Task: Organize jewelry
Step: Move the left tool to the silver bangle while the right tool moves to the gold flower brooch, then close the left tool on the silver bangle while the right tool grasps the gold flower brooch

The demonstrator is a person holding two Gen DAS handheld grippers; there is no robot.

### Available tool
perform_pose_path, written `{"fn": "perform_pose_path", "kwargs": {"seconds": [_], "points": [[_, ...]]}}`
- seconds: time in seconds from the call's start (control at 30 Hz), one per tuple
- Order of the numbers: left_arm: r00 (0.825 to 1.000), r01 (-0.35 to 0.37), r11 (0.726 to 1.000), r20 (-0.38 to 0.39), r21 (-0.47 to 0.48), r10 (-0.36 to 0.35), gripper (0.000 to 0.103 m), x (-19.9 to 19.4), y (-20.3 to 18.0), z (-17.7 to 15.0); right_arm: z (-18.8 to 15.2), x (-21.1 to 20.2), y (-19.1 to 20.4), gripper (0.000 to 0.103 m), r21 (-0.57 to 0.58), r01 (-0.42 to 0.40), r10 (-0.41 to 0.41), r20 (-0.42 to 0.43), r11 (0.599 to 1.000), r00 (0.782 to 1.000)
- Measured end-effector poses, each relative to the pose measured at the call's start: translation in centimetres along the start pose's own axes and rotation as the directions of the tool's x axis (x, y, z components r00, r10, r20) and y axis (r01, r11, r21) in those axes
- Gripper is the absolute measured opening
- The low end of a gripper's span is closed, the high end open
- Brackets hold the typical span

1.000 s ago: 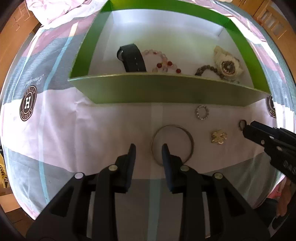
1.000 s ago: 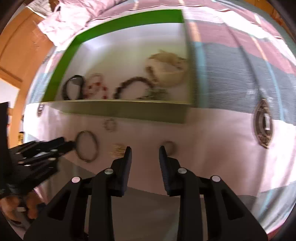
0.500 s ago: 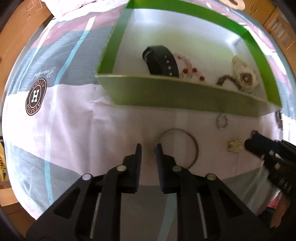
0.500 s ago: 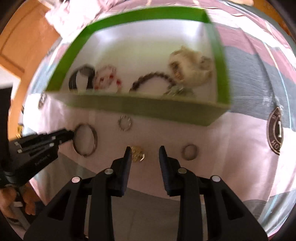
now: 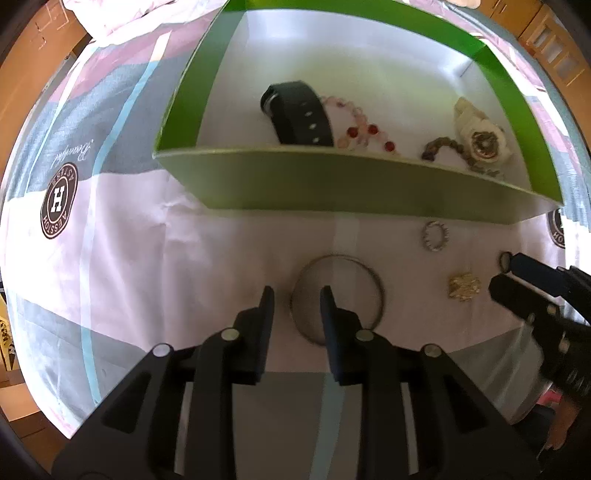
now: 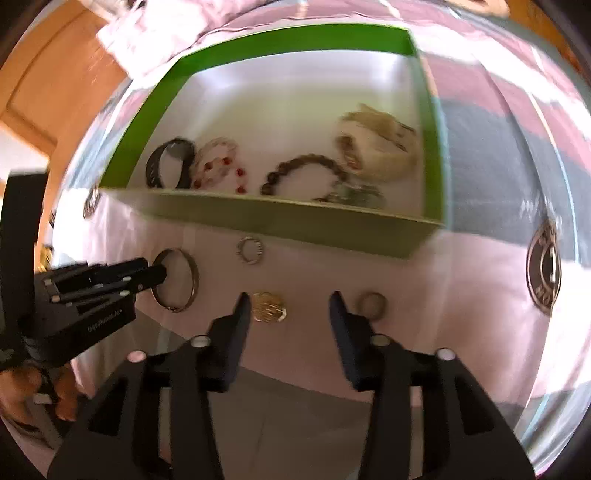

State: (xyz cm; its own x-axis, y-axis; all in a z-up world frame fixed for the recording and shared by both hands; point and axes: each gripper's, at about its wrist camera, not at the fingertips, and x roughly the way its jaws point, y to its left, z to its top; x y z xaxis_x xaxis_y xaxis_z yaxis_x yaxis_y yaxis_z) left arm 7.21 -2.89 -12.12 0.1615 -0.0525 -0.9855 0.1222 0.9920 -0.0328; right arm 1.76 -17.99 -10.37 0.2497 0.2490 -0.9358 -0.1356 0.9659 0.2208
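A green box [image 5: 332,188] [image 6: 295,221] holds a black watch band [image 5: 299,114], a pink and red bead bracelet [image 5: 354,125], a brown bead bracelet [image 6: 303,173] and a cream watch [image 5: 480,133]. On the cloth in front lie a silver bangle [image 5: 338,295] [image 6: 177,280], a small beaded ring [image 5: 436,236] [image 6: 251,250], a gold brooch [image 5: 463,286] [image 6: 269,307] and a plain ring [image 6: 373,304]. My left gripper [image 5: 297,302] is open, its fingers straddling the bangle's left rim. My right gripper [image 6: 290,308] is open, between brooch and plain ring.
The bed cloth [image 5: 110,258] is pink, white and grey with round logo patches [image 5: 59,195] [image 6: 545,266]. Crumpled pink fabric [image 5: 129,14] lies behind the box. Wooden furniture [image 6: 44,85] stands beyond the bed.
My left gripper narrowed, then opened again around the bangle's rim. My right gripper swung left toward the brooch and opened wider.
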Motion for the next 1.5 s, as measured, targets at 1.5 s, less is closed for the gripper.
{"fn": "perform_pose_path", "kwargs": {"seconds": [1.5], "points": [[0.994, 0.012, 0.997, 0.11, 0.078, -0.021, 0.004, -5.3, -2.3, -2.0, -0.4, 1.6, 2.1, 0.024, -0.085, 0.115, -0.115, -0.005, 0.99, 0.993]]}}
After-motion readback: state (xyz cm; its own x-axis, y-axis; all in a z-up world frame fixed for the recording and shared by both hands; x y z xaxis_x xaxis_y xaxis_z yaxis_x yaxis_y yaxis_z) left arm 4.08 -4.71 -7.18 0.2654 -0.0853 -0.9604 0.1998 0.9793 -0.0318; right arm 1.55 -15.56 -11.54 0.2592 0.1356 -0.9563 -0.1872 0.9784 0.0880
